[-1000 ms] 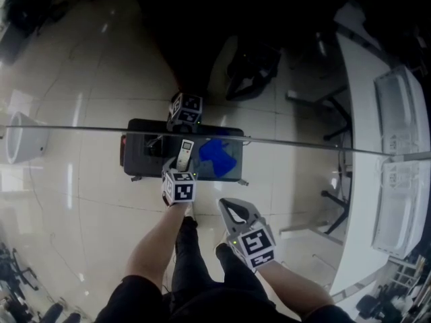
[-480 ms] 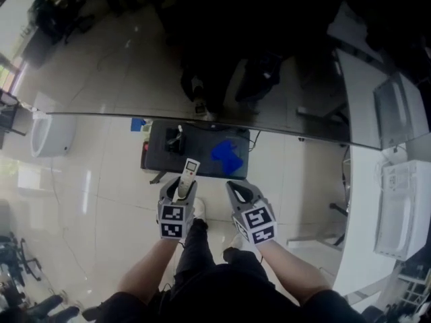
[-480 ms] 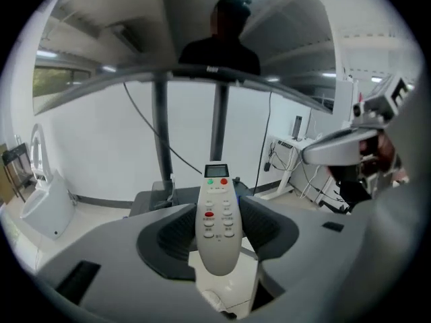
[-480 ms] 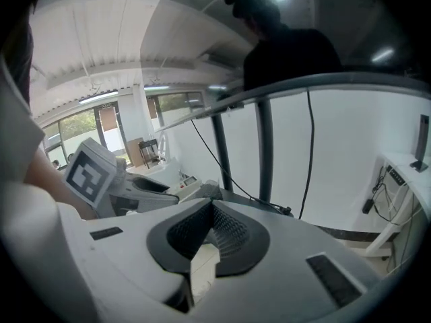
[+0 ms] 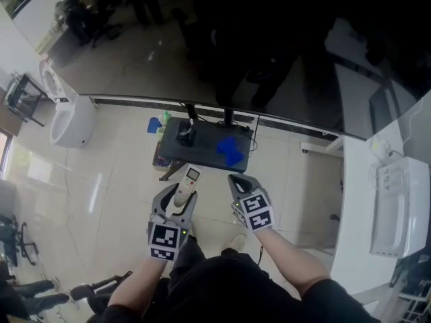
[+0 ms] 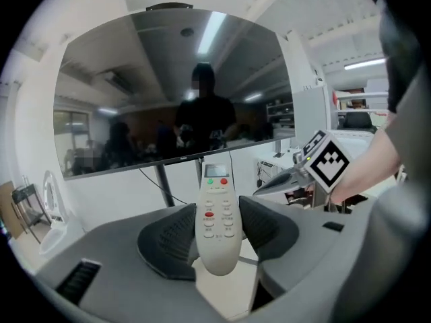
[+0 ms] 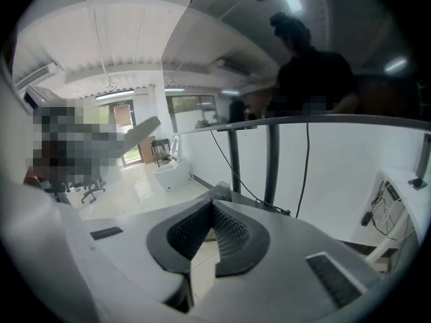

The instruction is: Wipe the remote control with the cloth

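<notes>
Blue cloth lies crumpled on the dark surface beneath the big television screen, well apart from both tongs. The left tongs clamp the pale grey remote control by the sides of its middle. Its buttons face up and its display end stands out past the pads, which leaves the keypad bare for wiping. The right tongs, just beside the left pair, are pressed fully together on nothing. I judge they must fetch the cloth before any wiping starts.
</notes>
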A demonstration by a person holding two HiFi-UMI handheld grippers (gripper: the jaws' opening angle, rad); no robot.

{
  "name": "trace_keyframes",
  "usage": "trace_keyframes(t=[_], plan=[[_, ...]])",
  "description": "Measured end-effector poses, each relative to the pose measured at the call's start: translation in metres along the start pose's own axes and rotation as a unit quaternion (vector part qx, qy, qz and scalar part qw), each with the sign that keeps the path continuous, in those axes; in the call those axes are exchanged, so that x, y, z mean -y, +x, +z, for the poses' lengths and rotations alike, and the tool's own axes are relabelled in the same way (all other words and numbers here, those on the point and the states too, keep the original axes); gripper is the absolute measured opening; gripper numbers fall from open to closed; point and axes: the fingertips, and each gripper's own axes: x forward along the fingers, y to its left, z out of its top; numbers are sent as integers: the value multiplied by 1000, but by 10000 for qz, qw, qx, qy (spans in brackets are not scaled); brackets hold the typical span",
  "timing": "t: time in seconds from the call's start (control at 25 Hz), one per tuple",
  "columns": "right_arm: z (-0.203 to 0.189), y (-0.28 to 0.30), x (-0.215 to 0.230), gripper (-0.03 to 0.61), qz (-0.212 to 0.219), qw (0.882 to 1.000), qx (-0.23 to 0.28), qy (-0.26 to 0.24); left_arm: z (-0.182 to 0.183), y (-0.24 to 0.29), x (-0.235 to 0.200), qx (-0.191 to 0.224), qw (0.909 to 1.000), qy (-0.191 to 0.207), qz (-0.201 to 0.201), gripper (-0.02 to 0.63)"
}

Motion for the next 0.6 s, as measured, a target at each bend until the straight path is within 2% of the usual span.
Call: trace_keyframes(t=[0.12,0.36,0.56,0.6], plan=[[-15,10,4,2,-130,9998,-154,6,-5,-10,8,-36,10000,68,-42,204],[-44,61,36,16,-672,9959,-600,-83,-28,2,-2,-201,9993,112,-296,204],[-82,132,80,186,-983,9869,-1198,-443,-43,40,-23,-226,9983,323,-429,204],[-90,146,88,199,-1018,9849,-1302,-522,-46,48,-27,-243,9981,355,-431,204]])
